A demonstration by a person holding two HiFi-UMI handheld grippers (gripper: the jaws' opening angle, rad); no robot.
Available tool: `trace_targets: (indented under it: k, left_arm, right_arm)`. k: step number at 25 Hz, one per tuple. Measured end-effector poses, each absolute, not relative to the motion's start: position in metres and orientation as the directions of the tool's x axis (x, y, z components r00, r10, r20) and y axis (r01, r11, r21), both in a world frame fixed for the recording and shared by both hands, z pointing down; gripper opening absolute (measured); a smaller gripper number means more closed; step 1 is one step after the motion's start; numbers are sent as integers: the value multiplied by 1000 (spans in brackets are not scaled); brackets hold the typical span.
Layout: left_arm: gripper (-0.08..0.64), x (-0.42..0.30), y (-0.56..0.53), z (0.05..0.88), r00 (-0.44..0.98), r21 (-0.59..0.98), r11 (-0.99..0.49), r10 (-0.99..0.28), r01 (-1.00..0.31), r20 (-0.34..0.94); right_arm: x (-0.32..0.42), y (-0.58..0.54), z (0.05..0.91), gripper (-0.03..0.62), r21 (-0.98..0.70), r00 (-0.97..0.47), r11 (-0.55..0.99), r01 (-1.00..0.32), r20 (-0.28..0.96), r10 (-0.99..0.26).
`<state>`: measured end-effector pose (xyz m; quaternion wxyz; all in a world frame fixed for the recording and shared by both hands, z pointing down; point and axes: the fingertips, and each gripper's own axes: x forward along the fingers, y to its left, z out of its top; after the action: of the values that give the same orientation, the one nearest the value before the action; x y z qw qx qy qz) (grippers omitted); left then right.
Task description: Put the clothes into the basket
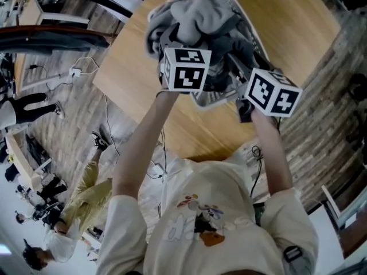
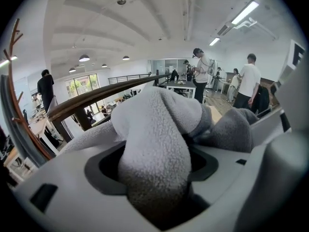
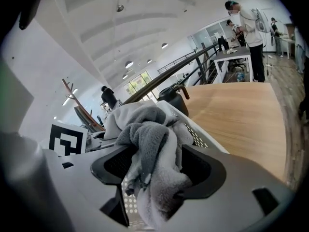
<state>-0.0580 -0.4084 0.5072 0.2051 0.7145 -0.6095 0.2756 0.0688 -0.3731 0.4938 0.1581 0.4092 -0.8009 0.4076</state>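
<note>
A white perforated basket (image 1: 245, 24) stands on the round wooden table (image 1: 137, 67), heaped with grey clothes (image 1: 200, 13). Both grippers reach into it from the near side. A thick roll of grey fleece (image 2: 159, 129) fills the gap of my left gripper (image 2: 154, 173), touching both pads. In the head view the left gripper (image 1: 182, 46) is sunk in the heap behind its marker cube. A twisted grey towel-like cloth (image 3: 149, 139) hangs loosely between the wide-apart pads of my right gripper (image 3: 157, 170), above the basket wall (image 3: 199, 135). The right gripper (image 1: 232, 62) is at the basket's near rim.
The table's near edge lies just under my arms. A dark object with a handle (image 3: 173, 96) stands behind the basket. Bare tabletop (image 3: 236, 115) stretches to the basket's right. Several people stand in the room beyond, and cables lie on the floor (image 1: 86, 67).
</note>
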Motion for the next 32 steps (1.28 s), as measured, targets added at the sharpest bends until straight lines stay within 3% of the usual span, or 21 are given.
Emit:
trace_targets:
  k: [6, 16, 23, 30, 32]
  left_arm:
    - [334, -47, -388, 476, 151, 14, -180, -780, -984, 607]
    - [333, -38, -355, 430, 194, 99, -167, -823, -981, 534]
    - [260, -24, -323, 414, 225, 174, -157, -826, -972, 516]
    - [123, -48, -300, 419, 174, 210, -66, -815, -975, 553]
    - [114, -56, -291, 424, 166, 229, -39, -806, -973, 568]
  right_arm:
    - [85, -346, 476, 318, -540, -627, 336, -772, 558, -543]
    - [83, -332, 449, 316, -561, -673, 387, -732, 505, -540]
    - [57, -331, 411, 310, -516, -741, 533, -671, 448, -499]
    - [17, -352, 398, 204, -482, -788, 626, -613, 427, -443]
    - [0, -360, 398, 193, -463, -794, 650, -603, 427, -433]
